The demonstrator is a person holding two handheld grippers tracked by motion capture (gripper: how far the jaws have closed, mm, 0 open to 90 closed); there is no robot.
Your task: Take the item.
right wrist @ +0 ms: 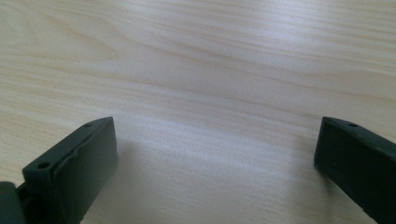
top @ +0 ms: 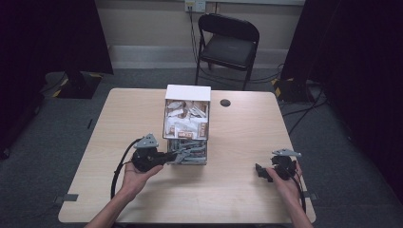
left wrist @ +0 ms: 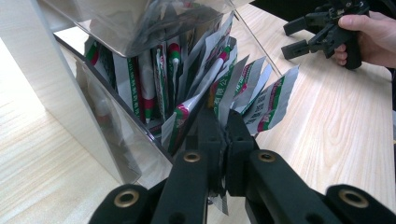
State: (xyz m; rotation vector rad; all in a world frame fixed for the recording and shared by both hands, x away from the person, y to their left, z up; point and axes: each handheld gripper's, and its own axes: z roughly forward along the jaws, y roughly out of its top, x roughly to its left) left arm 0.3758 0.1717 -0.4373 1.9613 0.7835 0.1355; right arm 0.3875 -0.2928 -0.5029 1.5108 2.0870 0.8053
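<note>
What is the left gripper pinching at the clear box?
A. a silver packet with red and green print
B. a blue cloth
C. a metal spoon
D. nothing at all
A: the left gripper is shut on a silver packet sticking out of the clear box.

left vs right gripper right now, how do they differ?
The left gripper has its jaws shut on a sachet at the lower compartment of the clear organiser; the right gripper has its jaws wide apart with nothing between them. The left one reaches into the sachets; the right one sits over bare table, away from the organiser. Both are black, hand-held, with a grey plate on top.
</note>
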